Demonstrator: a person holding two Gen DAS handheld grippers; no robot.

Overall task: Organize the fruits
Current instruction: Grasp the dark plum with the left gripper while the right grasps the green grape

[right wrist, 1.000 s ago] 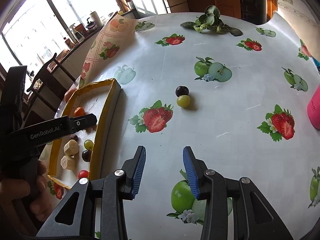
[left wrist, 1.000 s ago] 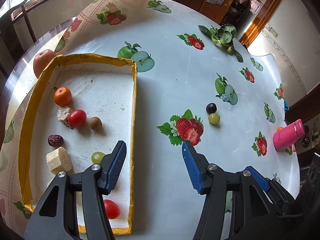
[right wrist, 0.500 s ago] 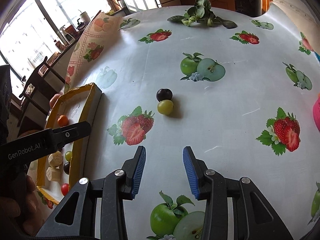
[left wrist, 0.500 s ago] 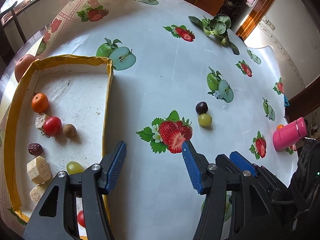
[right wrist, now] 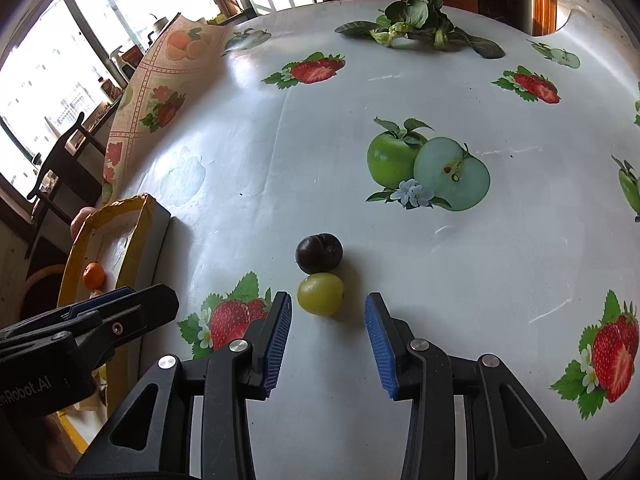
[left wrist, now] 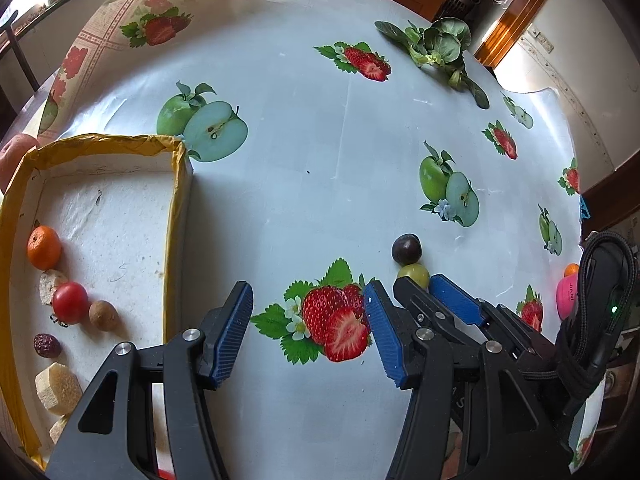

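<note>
Right wrist view: round bench under glossy white fruit-print oilcloth (right wrist: 360,184); sunlit windows (right wrist: 48,64) behind; right gripper (right wrist: 328,334) and left gripper (left wrist: 308,334) fingers apart, empty.

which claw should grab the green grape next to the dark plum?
Right. Right claw is open, with the green grape just ahead between its tips. Left claw faces the printed strawberry instead.

Round counter (right wrist: 280,168) under glossy white oilcloth printed with strawberries and green apples. On it: shallow yellow-rimmed white cardboard tray (left wrist: 176,216) at left edge, dark purple round plum (right wrist: 319,253) touching pale green round grape (right wrist: 320,294) mid-surface, leafy green vegetable bunch (right wrist: 416,20) at far side, pink cylindrical bottle (left wrist: 567,296) at right.
</note>
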